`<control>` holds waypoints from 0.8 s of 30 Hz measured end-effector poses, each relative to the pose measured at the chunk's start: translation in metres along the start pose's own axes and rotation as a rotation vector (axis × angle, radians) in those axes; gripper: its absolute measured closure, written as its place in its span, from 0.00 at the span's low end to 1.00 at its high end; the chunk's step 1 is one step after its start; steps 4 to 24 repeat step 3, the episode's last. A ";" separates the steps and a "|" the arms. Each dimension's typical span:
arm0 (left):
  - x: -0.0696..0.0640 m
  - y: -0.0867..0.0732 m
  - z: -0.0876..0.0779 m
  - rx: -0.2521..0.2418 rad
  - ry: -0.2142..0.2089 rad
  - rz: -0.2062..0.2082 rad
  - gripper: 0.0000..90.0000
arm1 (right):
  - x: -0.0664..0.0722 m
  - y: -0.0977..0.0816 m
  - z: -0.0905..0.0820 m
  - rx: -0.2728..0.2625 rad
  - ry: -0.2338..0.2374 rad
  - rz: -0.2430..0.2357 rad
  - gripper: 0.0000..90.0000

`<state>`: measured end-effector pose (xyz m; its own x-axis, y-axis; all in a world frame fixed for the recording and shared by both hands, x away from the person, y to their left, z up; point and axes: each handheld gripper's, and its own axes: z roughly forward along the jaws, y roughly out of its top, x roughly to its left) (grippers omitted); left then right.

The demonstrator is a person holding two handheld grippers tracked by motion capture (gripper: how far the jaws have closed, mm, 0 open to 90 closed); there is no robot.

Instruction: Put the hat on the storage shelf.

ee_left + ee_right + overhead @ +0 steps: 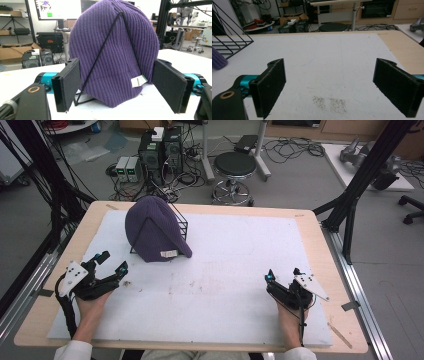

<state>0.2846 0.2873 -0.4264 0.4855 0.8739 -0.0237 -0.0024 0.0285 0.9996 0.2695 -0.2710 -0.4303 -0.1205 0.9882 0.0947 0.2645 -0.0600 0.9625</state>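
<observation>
Both tongs, left (111,262) and right (283,274), wide open, empty, near purple beanie (152,229).

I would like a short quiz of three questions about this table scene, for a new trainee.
1. True or false: the left hand-held gripper is shut on the purple beanie.
2. What does the beanie hang over? A) a black wire rack B) a stool C) a box
3. Fill in: the jaws of the right hand-held gripper stand ____ above the white mat.

Key: 1 false, its jaws are open and apart from the beanie; 2 A; 3 open.
</observation>
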 end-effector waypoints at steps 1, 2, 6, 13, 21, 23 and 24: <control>0.000 0.000 0.000 0.002 0.000 0.001 0.27 | 0.001 0.000 0.000 0.006 0.003 0.007 0.12; 0.000 0.000 0.001 0.000 -0.002 0.000 0.27 | 0.001 0.000 0.000 0.005 0.004 0.002 0.12; 0.000 0.000 0.001 0.004 -0.004 0.002 0.27 | 0.001 -0.001 0.000 0.003 0.004 -0.001 0.12; 0.000 0.000 0.001 0.004 -0.004 0.002 0.27 | 0.001 -0.001 0.000 0.003 0.004 -0.001 0.12; 0.000 0.000 0.001 0.004 -0.004 0.002 0.27 | 0.001 -0.001 0.000 0.003 0.004 -0.001 0.12; 0.000 0.000 0.001 0.004 -0.004 0.002 0.27 | 0.001 -0.001 0.000 0.003 0.004 -0.001 0.12; 0.000 0.000 0.001 0.004 -0.004 0.002 0.27 | 0.001 -0.001 0.000 0.003 0.004 -0.001 0.12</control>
